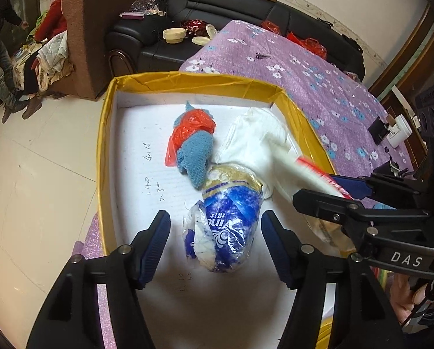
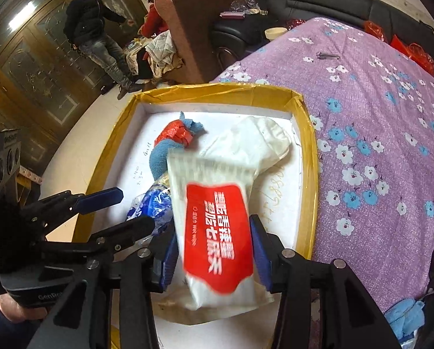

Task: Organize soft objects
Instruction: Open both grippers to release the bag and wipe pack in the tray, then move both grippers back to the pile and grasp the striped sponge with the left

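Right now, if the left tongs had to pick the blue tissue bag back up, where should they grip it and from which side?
Grip the blue tissue bag across its plump blue middle, coming from above. It lies lengthwise in the yellow box, away from the walls, and the open left tongs already straddle it without touching. Avoid the loose crinkled plastic at its near end; it would probably slip.

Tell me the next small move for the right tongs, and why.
Probably lift the right tongs straight up, clear of the yellow-rimmed box. The wet-wipes pack between them looks blurred, as if already slipping free, and it hangs over the box floor near the white cloth.
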`<action>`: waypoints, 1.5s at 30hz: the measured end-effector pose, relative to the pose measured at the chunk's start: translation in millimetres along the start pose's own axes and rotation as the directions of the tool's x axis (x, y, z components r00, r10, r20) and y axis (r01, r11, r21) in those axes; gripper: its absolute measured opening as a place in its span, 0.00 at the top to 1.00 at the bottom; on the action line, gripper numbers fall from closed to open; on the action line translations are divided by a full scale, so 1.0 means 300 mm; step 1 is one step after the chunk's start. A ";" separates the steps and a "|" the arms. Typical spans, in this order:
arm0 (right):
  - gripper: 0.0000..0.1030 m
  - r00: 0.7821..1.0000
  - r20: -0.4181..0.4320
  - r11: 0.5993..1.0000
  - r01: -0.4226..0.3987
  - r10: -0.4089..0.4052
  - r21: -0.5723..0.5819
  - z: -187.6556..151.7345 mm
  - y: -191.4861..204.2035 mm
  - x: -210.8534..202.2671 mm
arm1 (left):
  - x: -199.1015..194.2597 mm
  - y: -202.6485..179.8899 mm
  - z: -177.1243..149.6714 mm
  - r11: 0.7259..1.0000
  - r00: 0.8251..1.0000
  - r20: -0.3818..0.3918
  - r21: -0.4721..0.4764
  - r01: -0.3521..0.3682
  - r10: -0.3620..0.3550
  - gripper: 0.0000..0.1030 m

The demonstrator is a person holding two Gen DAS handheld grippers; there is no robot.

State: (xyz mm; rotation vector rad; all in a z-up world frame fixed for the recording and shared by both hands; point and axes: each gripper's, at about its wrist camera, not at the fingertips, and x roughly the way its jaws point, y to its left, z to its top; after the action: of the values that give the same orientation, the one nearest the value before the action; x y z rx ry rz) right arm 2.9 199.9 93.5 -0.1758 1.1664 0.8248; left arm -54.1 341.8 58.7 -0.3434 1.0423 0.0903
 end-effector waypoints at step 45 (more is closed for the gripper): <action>0.43 0.980 0.192 0.970 0.012 -0.060 0.243 -0.483 -0.415 -0.577 | -0.154 -0.517 -0.134 0.982 0.993 0.039 0.159 0.100 -0.108 0.28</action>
State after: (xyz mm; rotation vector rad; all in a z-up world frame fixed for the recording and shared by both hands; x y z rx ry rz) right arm -48.2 -46.8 147.6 0.0844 1.0615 0.6460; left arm -74.4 186.7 116.4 -0.2508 0.9762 -0.0774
